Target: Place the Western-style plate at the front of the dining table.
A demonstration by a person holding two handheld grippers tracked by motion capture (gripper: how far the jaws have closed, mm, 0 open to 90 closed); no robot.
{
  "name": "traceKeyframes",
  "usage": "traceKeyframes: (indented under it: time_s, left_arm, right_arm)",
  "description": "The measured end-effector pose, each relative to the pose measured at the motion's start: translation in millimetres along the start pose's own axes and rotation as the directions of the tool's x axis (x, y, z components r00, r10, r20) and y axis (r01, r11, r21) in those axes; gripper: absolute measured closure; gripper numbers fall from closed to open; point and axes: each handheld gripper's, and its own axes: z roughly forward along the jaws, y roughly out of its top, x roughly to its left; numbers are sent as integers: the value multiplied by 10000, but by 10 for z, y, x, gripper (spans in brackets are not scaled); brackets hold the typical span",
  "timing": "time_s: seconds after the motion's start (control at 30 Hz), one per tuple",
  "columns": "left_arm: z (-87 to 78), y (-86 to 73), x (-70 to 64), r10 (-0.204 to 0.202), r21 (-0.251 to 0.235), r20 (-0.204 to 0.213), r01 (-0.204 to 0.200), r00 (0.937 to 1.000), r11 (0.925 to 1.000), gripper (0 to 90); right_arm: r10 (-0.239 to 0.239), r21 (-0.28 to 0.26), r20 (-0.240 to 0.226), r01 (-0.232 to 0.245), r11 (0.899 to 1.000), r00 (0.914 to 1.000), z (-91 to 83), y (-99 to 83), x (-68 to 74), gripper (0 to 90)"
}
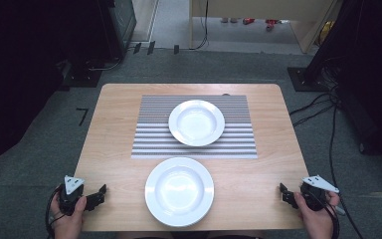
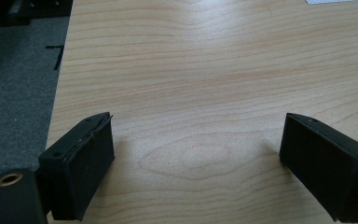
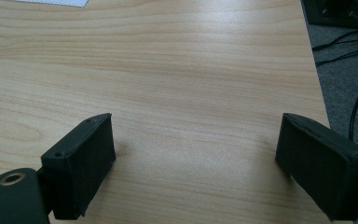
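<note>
Two white plates lie on the wooden table. The far plate rests on a grey striped placemat. The near plate lies on bare wood close to the front edge. My left gripper sits at the front left corner, held by a hand, left of the near plate. In its own view the left gripper stands open over bare wood. My right gripper sits at the front right corner. It too is open, as the right gripper has nothing between its jaws.
Grey carpet surrounds the table. Black cables run over the floor at the right. Dark equipment stands at the back left and a black stand base at the back right. The table's right edge runs close to the right gripper.
</note>
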Motion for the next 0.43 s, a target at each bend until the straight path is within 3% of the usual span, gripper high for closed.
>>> traceKeyframes:
  time_s: [0.43]
  left_arm:
    - [14,12,9,77,24,86,-77,9999,10000,89]
  right_arm:
    - [-66,224,-64,67,9997,10000,35,23,30,24]
